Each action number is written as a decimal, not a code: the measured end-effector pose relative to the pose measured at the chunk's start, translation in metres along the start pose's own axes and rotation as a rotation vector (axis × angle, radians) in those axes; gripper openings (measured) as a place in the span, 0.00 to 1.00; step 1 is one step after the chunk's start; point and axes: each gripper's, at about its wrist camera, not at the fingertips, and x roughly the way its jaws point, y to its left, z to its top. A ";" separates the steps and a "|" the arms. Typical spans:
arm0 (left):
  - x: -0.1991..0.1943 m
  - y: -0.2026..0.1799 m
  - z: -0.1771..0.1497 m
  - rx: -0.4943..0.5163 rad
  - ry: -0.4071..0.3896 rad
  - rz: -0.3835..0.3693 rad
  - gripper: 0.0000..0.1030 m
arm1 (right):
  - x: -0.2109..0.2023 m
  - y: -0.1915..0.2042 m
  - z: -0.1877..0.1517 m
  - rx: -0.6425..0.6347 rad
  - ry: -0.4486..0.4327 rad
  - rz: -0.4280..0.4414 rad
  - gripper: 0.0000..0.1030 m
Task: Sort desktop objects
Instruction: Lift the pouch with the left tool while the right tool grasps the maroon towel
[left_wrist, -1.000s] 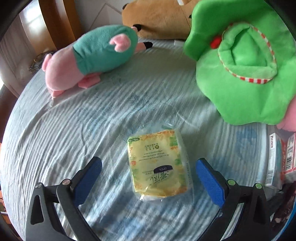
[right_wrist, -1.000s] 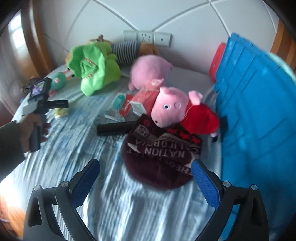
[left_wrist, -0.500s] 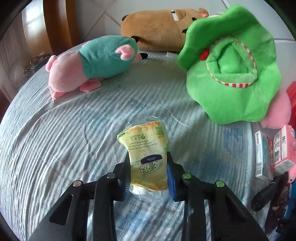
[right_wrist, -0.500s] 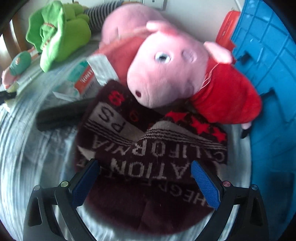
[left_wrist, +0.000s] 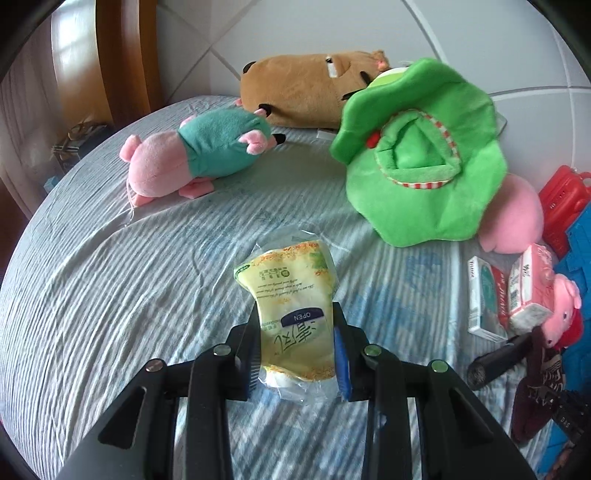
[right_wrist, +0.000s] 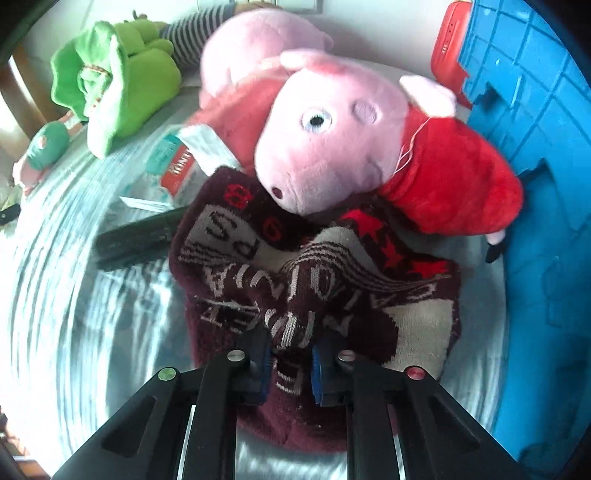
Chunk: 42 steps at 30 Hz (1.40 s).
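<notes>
My left gripper (left_wrist: 297, 347) is shut on a yellow tissue pack (left_wrist: 291, 299) and holds it just above the striped blue cloth (left_wrist: 110, 295). My right gripper (right_wrist: 291, 365) is shut on a fold of a dark maroon knitted hat (right_wrist: 321, 280) with grey lettering. A pink pig plush in a red dress (right_wrist: 354, 147) lies with its head on the hat's far edge. The hat also shows at the right edge of the left wrist view (left_wrist: 543, 387).
A green plush hat (left_wrist: 421, 162), a pink and teal pig plush (left_wrist: 199, 158) and a brown plush (left_wrist: 306, 88) lie at the back. Small cartons (left_wrist: 506, 295) and a black tube (right_wrist: 136, 240) lie mid-table. A blue plastic crate (right_wrist: 546, 184) stands at the right, a red case (right_wrist: 450, 40) behind it.
My left gripper closed on the tissue pack and lifted it a little. My right gripper moved in to the maroon hat and closed on a fold of it.
</notes>
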 end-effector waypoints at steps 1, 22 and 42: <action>-0.008 -0.003 0.000 0.006 -0.008 -0.004 0.31 | -0.007 0.001 -0.001 -0.005 -0.005 0.004 0.14; -0.193 -0.095 0.001 0.122 -0.165 -0.069 0.31 | -0.237 -0.012 -0.039 -0.097 -0.295 0.047 0.14; -0.331 -0.374 -0.002 0.417 -0.296 -0.369 0.31 | -0.411 -0.182 -0.081 -0.001 -0.543 -0.065 0.14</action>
